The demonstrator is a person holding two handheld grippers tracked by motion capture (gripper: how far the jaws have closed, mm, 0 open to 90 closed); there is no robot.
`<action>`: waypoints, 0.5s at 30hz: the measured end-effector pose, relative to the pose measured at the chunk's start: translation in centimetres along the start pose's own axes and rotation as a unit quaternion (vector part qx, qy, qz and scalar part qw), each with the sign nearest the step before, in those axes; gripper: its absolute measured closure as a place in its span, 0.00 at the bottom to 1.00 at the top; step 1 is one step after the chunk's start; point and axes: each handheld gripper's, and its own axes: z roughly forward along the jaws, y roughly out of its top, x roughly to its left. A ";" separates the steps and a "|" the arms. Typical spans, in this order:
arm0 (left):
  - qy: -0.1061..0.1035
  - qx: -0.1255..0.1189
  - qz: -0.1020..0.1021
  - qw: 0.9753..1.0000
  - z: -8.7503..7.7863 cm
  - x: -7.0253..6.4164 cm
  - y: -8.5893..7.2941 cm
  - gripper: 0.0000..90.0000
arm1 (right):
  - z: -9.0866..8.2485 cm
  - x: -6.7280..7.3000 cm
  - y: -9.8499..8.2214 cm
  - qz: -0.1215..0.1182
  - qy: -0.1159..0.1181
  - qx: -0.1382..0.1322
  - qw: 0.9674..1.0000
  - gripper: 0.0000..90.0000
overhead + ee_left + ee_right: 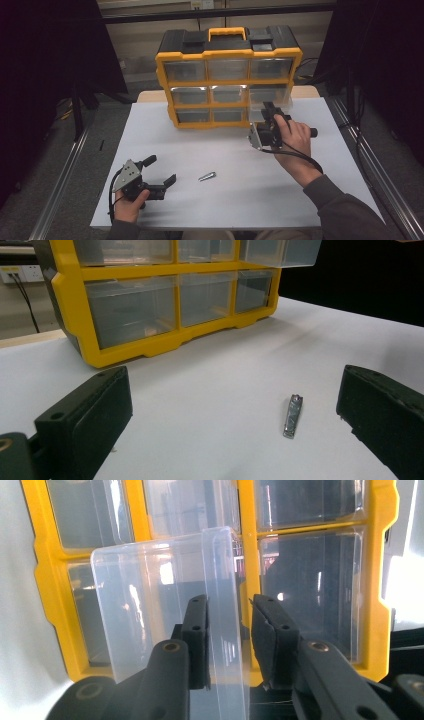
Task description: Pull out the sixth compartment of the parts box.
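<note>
My right gripper (pixel 229 630) straddles the front wall of the clear plastic drawer (pixel 165 605), pulled out of the yellow organiser (pixel 227 75), jaws loosened. My left gripper (pixel 161 172) rests spread wide near the small metal nail clipper (pixel 293 416) on the white table (pixel 240 200).

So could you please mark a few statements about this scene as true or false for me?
1. The right-hand drawer of the organizer's middle row is pulled out. True.
2. The nail clipper lies inside a drawer. False: it lies on the white table.
3. The left gripper is open and holds nothing. True.
4. The organizer's carry handle is black. False: it is yellow.
5. The right gripper has the pulled-out drawer's front wall between its jaws. True.
</note>
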 end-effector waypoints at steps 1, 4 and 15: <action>0.000 0.000 0.000 1.000 0.0 0.0 0.0 0.02 | -0.1 -0.1 -0.1 0.011 -0.002 -0.001 1.000 0.69; 0.002 -0.002 0.002 1.000 -0.1 0.0 0.0 0.02 | -0.3 -0.2 -0.4 0.062 0.000 -0.011 0.998 0.61; 0.002 -0.002 0.003 1.000 -0.1 0.1 0.0 0.02 | -2.0 0.0 -1.0 0.205 -0.004 -0.041 0.978 0.44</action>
